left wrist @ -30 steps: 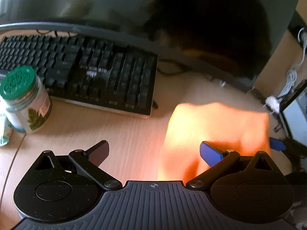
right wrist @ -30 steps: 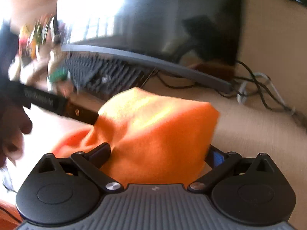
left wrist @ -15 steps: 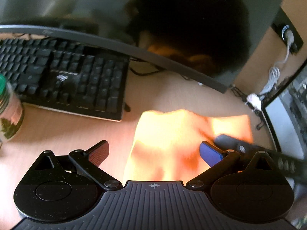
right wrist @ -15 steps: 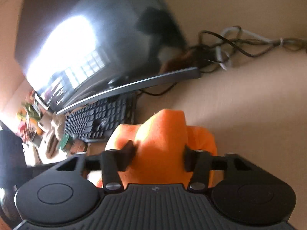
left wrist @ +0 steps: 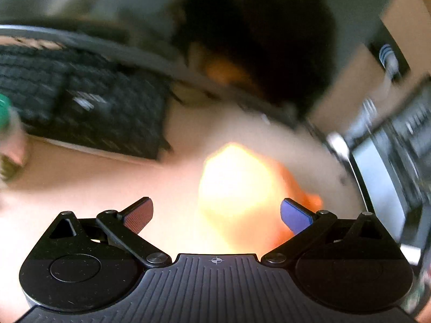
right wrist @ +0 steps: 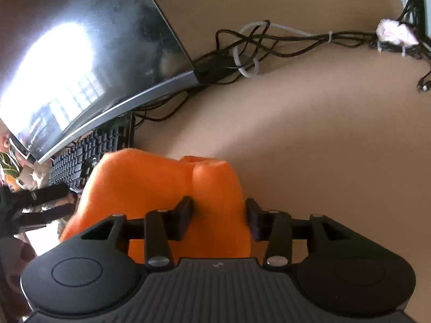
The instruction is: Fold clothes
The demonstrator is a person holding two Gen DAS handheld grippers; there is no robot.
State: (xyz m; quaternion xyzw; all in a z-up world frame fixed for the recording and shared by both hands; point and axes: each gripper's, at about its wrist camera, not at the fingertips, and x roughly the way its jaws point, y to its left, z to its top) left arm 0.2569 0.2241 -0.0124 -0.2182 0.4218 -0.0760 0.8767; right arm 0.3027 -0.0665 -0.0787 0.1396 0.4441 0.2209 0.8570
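An orange cloth lies bunched on the wooden desk. My right gripper holds a thick fold of it between its black fingers. The pads press into the fabric on both sides while the jaws are opening slightly. This view is rolled, so the desk looks tilted. In the blurred left wrist view the cloth is a bright, overexposed heap just ahead of my left gripper. That gripper stands wide open, its red and blue pads on either side of the heap and clear of it.
A black keyboard lies to the left under a curved monitor. A tangle of cables runs along the back of the desk. A green-lidded jar stands at the far left and a second screen at the right.
The right gripper went from wide open to closed on a fold of the cloth and rolled. The cloth, spread flat before, is now bunched. The left view swung slightly to the right.
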